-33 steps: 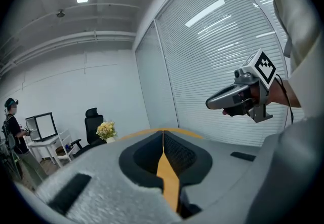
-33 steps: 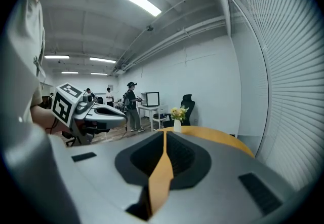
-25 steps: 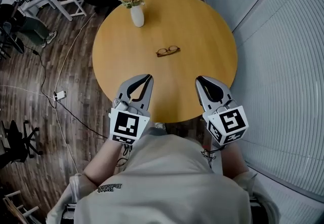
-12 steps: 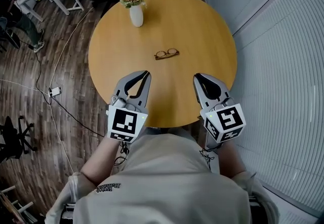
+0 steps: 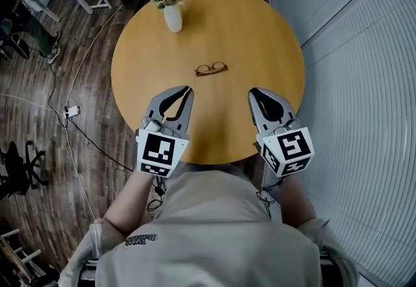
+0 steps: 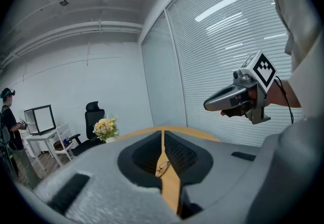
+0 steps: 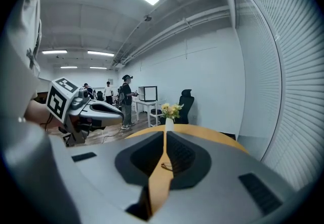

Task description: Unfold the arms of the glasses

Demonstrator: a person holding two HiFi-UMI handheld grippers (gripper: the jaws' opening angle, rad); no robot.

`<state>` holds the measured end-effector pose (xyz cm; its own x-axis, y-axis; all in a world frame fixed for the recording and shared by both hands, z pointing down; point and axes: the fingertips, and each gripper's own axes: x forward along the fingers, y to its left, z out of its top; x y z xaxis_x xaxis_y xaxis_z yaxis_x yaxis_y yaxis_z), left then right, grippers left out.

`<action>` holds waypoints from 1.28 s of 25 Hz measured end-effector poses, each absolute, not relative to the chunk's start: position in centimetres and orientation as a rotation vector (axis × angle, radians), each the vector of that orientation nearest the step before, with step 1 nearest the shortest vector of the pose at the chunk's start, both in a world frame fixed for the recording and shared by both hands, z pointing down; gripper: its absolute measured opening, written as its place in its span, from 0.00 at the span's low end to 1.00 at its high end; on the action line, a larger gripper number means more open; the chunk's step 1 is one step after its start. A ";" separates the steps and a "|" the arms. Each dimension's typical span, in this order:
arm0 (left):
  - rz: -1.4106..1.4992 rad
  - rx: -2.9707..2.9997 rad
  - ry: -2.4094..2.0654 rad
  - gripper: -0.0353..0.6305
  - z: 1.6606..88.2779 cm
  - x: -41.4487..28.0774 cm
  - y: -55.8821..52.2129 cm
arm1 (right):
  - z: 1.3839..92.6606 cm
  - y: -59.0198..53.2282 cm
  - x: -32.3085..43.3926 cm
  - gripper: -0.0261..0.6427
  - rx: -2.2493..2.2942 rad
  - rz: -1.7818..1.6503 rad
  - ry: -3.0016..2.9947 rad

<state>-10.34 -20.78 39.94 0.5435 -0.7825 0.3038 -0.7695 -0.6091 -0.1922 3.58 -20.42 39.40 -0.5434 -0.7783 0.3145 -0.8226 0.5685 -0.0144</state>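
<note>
Wooden table (image 5: 260, 32): left claw (image 5: 189, 89), right claw (image 5: 252, 93) nearer glasses (image 5: 211, 69), both shut.

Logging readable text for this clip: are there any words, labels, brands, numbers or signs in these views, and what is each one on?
No text here can be read out.
Shirt print: dark lettering on the person's shirt, upside down and too blurred to read.
Marker cubes: black-and-white square patterns only, no letters or digits.
Glasses: too small to show any mark.

No legible text; shirt print (image 5: 140, 239) too blurred
</note>
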 end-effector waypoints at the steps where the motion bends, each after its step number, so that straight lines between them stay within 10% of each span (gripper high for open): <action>1: -0.565 -2.726 1.372 0.09 39.9 -9.9 -21.1 | 39.5 -20.7 3.9 0.09 1.326 0.236 -2.533; 7: -0.629 -2.674 1.346 0.09 40.2 -8.1 -23.8 | 39.7 -22.7 5.2 0.09 1.343 0.261 -2.549; 10: -0.675 -2.670 1.318 0.27 41.3 -7.5 -25.4 | 39.8 -23.9 5.4 0.09 1.360 0.256 -2.566; 32: -1.156 -2.616 1.253 0.28 58.0 -6.4 -34.7 | 48.3 -32.2 5.5 0.09 1.391 0.362 -2.489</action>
